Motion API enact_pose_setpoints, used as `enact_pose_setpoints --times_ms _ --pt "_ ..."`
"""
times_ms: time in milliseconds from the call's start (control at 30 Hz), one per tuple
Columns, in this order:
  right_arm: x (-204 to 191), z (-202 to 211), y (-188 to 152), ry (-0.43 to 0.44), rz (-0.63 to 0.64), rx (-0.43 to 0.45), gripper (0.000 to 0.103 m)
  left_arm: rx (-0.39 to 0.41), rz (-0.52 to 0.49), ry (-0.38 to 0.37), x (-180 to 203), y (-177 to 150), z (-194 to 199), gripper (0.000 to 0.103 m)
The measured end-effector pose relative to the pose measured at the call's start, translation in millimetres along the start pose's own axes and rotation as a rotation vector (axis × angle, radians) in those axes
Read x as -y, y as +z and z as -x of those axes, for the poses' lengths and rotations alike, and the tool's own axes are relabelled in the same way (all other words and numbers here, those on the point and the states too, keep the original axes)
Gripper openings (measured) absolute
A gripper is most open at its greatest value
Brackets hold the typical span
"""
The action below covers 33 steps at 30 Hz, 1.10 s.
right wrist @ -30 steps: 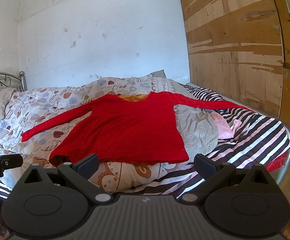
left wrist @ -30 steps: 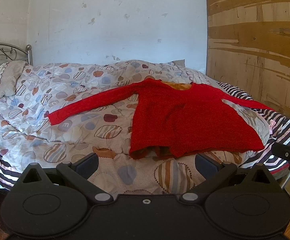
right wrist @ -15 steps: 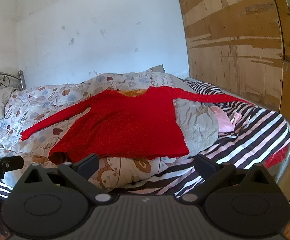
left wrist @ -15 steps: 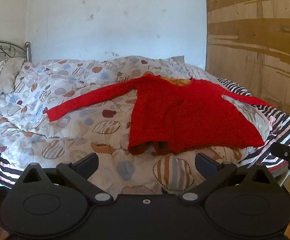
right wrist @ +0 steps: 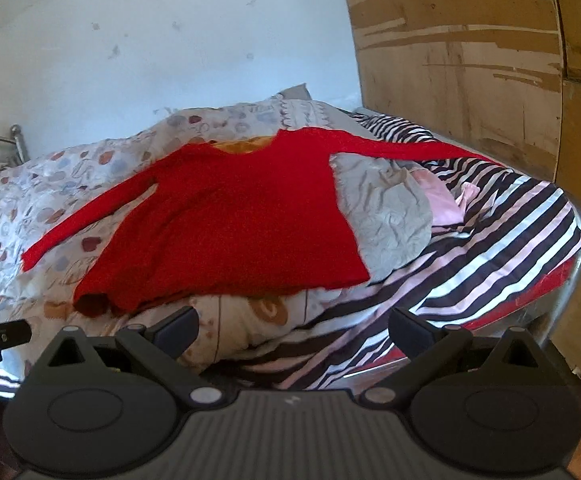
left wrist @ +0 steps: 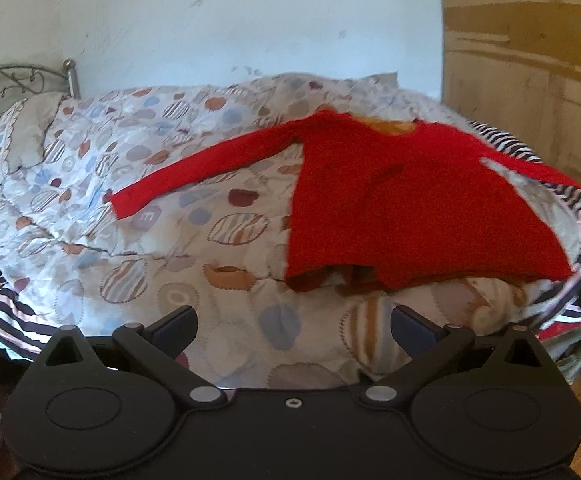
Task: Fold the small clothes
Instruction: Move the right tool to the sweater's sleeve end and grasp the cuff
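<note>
My left gripper [left wrist: 292, 322] is level, its jaws spread wide with nothing between the fingers [left wrist: 174, 326]. My right gripper [right wrist: 292, 322] sits beside it at much the same height, jaws equally wide, fingers [right wrist: 410, 326] empty and touching nothing

Both wrist cameras sit low at the foot of the bed, looking forward over their open fingers. The left view faces the patterned quilt [left wrist: 90, 216]; the right faces the striped sheet [right wrist: 490, 240]. Both share the red top [left wrist: 410, 208] [right wrist: 230, 220], some way off
</note>
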State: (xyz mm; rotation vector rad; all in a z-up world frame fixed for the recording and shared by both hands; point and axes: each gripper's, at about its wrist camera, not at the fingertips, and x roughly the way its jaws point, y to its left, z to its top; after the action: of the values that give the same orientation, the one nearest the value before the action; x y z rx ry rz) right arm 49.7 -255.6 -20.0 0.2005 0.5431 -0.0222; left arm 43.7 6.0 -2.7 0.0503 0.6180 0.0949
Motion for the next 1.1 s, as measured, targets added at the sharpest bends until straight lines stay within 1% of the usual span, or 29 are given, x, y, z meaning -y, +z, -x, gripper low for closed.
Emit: enact_pose_setpoints --times_ms 133,233,333,467,633,767,933,1033,1100 --pt "2 -8 26 -0.017 -0.016 0.018 0.103 -0.037 0.039 0.000 -8 23 -17 0.102" --pt "6 -18 47 -0.006 -0.031 0.039 0.103 -0.044 0.052 0.000 -10 40 -30 0.102" --pt "10 -33 66 -0.009 -0.044 0.055 0.103 -0.048 0.050 0.024 -7 59 -45 0.102" --pt "18 -57 89 -0.006 -0.074 0.071 0.103 -0.040 0.043 0.030 3 86 -65 0.102" --pt "33 -97 113 -0.026 -0.096 0.062 0.103 -0.029 0.025 0.035 20 118 -99 0.102" --pt "47 -130 126 -0.045 -0.095 0.063 0.103 -0.017 0.015 0.017 37 141 -133 0.102" --pt "72 -174 133 -0.079 -0.061 0.128 0.103 0.005 0.034 -0.009 55 157 -180 0.102" --pt "98 -197 142 -0.106 -0.049 0.199 0.103 0.013 0.031 -0.045 63 166 -207 0.102" --pt "122 -212 152 -0.121 -0.068 0.220 0.103 0.014 0.020 -0.064 69 172 -224 0.102"
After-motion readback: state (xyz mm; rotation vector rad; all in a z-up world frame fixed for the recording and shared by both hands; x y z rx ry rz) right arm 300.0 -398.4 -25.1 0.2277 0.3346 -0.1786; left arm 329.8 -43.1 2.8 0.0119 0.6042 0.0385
